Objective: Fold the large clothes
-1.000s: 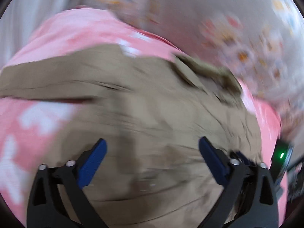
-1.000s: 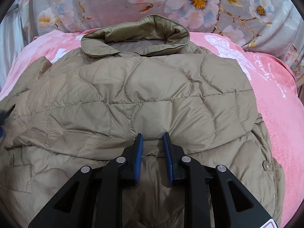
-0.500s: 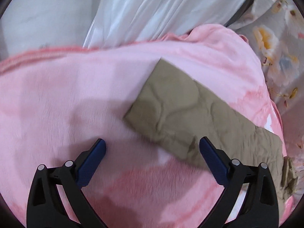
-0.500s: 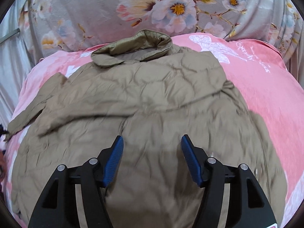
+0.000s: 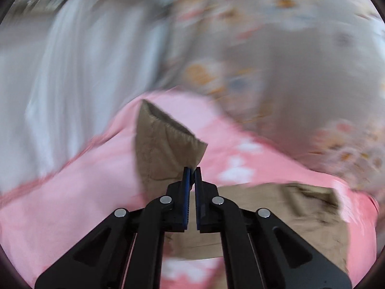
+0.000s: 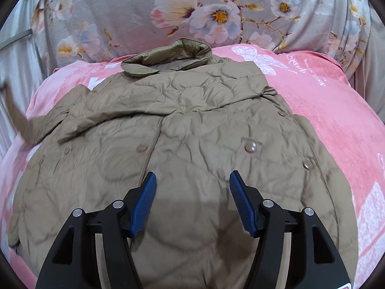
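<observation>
A tan quilted jacket (image 6: 192, 120) lies front up on a pink blanket (image 6: 324, 120), collar at the far side. One sleeve is folded across its chest. The other sleeve (image 5: 163, 144) hangs lifted off the blanket, cuff opening uppermost, and my left gripper (image 5: 192, 169) is shut on its lower corner. In the right wrist view that sleeve (image 6: 21, 120) is a blurred tan strip at the far left. My right gripper (image 6: 192, 174) hovers over the jacket's buttoned front, open, with nothing between its blue pads.
Grey floral fabric (image 6: 216, 12) rises behind the blanket at the far side. A white curtain (image 5: 72, 72) hangs to the left. The pink blanket (image 5: 60, 204) spreads out on both sides of the jacket.
My left gripper went from wide open over the flat sleeve to shut on its cuff and lifted it. My right gripper opened and drew back from the folded sleeve.
</observation>
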`<act>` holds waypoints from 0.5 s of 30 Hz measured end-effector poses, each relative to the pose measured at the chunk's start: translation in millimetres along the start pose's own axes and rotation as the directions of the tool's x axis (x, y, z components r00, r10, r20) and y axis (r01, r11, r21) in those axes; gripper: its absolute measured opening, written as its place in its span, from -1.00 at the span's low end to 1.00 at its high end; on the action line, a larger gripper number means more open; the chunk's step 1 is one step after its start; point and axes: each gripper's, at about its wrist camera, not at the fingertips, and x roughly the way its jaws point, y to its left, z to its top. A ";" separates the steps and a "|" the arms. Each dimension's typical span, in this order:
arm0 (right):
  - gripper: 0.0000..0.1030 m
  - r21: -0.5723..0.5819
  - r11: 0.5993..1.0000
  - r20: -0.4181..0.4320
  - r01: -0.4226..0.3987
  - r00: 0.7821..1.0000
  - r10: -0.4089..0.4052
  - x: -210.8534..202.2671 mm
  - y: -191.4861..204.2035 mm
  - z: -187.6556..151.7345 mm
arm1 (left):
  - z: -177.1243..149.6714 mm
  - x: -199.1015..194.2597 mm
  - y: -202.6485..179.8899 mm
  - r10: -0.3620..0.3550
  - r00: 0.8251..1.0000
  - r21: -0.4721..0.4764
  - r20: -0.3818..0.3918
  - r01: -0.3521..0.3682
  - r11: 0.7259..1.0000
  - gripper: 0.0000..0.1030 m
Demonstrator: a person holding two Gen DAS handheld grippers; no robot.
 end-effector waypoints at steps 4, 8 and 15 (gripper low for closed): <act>0.19 0.031 0.999 0.011 0.015 1.000 -0.015 -10.9 -16.6 -4.5 | -1.0 -34.7 -117.2 -0.237 0.971 0.142 -0.035 0.240 0.960 -0.96; 0.19 0.083 0.996 0.015 0.031 0.999 -0.032 -17.9 -40.2 -4.4 | -36.7 -51.3 -217.0 -0.401 0.903 0.217 -0.157 0.427 0.878 -0.95; 0.19 0.124 0.989 0.020 0.081 0.996 -0.084 -26.0 -91.6 -3.2 | -141.2 -17.0 -272.8 -0.418 0.826 0.151 -0.379 0.500 0.853 -0.76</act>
